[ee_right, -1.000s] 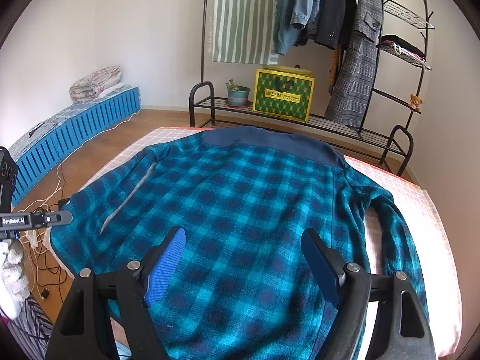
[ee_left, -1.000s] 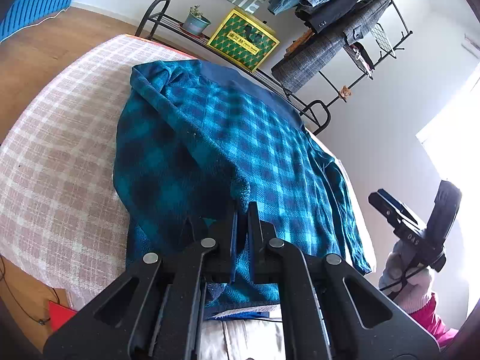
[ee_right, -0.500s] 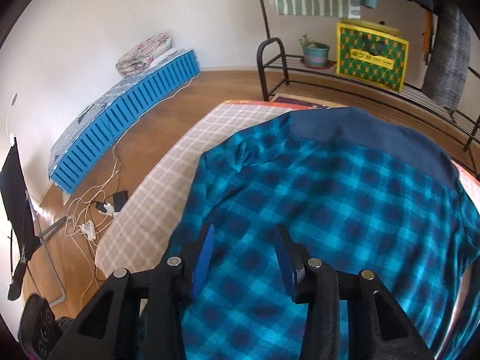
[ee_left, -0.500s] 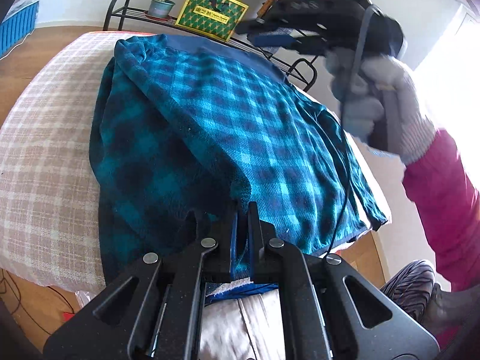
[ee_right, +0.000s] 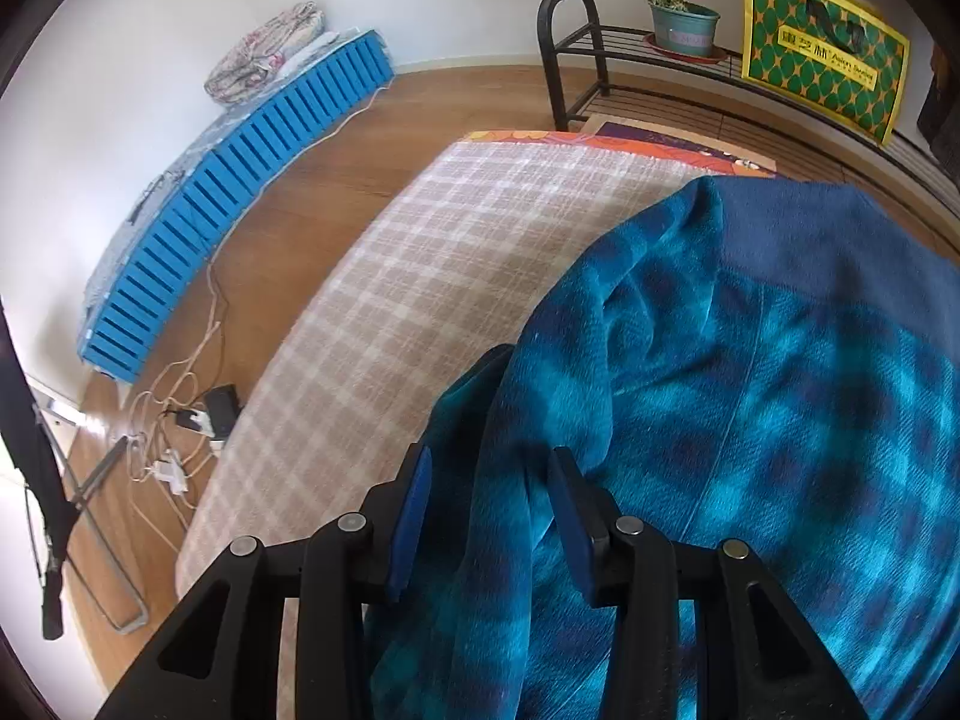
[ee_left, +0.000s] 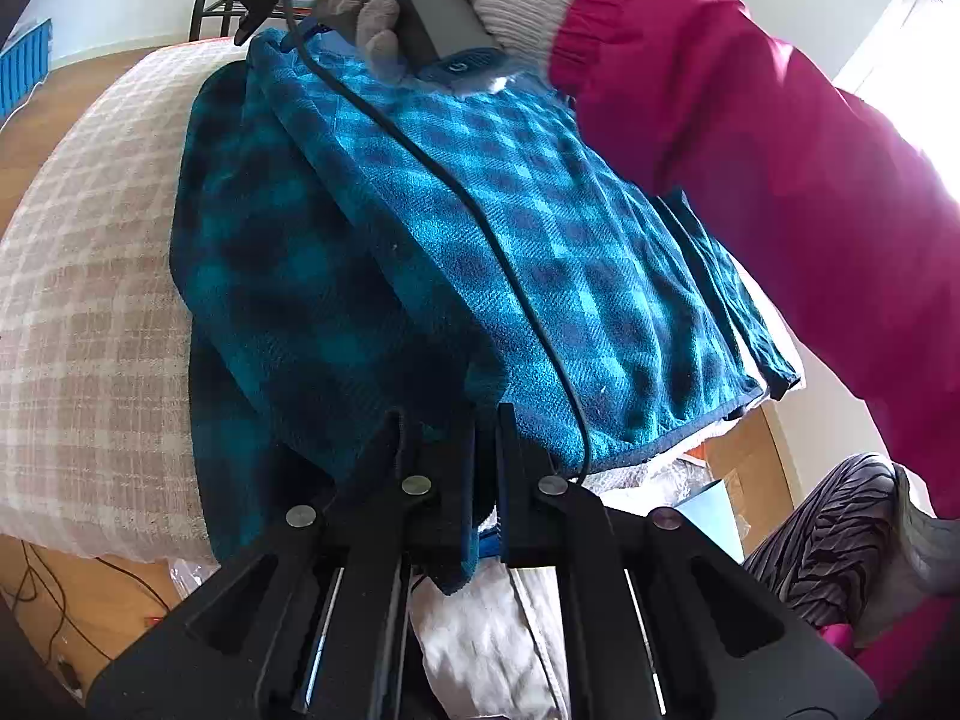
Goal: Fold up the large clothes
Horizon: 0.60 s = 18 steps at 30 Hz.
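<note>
A teal and blue plaid fleece shirt (ee_left: 480, 192) lies partly folded on a beige checked cover (ee_left: 90, 300). My left gripper (ee_left: 485, 414) is shut on the shirt's thick folded edge at the near side. Its fabric hangs down between the fingers. In the right wrist view my right gripper (ee_right: 489, 480) is down at the shirt (ee_right: 780, 390) near its navy collar band. Its jaws stand half apart, and a raised ridge of the shirt lies between the blue pads (ee_right: 411, 510). A gloved hand (ee_left: 432, 24) in a pink sleeve holds that gripper at the far end.
The right gripper's black cable (ee_left: 468, 204) trails across the shirt. Bare cover (ee_right: 450, 252) lies left of the shirt. On the floor are a blue slatted bench (ee_right: 240, 210) and cables (ee_right: 204, 414). A black rack holds a plant pot (ee_right: 684, 30) and a yellow-green bag (ee_right: 822, 72).
My right gripper swung from over the shirt's middle to its far left side and came down onto the fabric, with its jaws narrower. My left gripper sank a little, still clamped on the edge.
</note>
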{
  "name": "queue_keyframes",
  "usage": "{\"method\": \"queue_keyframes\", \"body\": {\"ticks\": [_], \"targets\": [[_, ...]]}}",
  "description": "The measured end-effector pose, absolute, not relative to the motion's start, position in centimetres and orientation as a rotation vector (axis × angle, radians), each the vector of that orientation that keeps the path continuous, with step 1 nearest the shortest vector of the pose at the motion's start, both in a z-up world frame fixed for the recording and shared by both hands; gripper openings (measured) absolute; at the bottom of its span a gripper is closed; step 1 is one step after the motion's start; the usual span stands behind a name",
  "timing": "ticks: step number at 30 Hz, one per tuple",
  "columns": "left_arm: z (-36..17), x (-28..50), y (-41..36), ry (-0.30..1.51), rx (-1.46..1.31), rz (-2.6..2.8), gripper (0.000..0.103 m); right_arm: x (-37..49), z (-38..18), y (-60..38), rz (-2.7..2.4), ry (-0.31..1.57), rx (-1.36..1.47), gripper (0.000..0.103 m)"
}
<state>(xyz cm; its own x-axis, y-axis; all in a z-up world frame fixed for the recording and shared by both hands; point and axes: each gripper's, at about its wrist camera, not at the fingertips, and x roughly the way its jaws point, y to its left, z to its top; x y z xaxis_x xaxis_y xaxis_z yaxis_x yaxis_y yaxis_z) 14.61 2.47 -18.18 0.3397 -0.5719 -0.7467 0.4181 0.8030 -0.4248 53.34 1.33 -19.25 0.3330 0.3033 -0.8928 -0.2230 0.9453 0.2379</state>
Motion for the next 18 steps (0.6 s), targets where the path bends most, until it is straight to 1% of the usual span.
{"method": "queue_keyframes", "body": {"ticks": [2,3,4,5,6,7,12,14,16,18], "targets": [[-18.3,14.5,2.3,1.041,-0.155,-0.65,0.003,54.7,-19.9,1.5,0.298,1.185,0.052,0.04],[-18.3,14.4,2.2,1.04,-0.148,-0.652,0.003,55.2,-20.2,1.2,0.284,1.187,0.055,0.034],[-18.2,14.4,2.2,1.04,-0.142,-0.654,0.003,55.8,-20.5,0.9,0.271,1.192,0.061,0.025],[-18.3,14.3,2.1,1.04,-0.135,-0.655,0.003,56.3,-20.8,0.5,0.266,1.198,0.067,0.02],[-18.3,14.3,2.1,1.039,-0.127,-0.657,0.003,56.6,-20.9,0.1,0.262,1.201,0.071,0.009],[-18.4,14.3,2.0,1.04,-0.12,-0.658,0.003,56.8,-21.0,-0.4,0.255,1.198,0.081,0.004],[-18.7,13.9,1.9,1.043,-0.085,-0.659,0.003,56.4,-20.3,-5.0,0.286,1.153,0.251,0.002],[-18.7,13.6,1.7,1.04,-0.074,-0.659,0.003,55.9,-20.4,-7.7,0.302,1.133,0.367,0.002],[-18.6,13.3,1.5,1.032,-0.056,-0.662,0.003,55.2,-21.5,-11.0,0.308,1.113,0.518,0.002],[-18.6,13.1,1.4,1.026,-0.032,-0.662,0.003,54.8,-23.8,-13.2,0.267,1.134,0.601,0.002]]}}
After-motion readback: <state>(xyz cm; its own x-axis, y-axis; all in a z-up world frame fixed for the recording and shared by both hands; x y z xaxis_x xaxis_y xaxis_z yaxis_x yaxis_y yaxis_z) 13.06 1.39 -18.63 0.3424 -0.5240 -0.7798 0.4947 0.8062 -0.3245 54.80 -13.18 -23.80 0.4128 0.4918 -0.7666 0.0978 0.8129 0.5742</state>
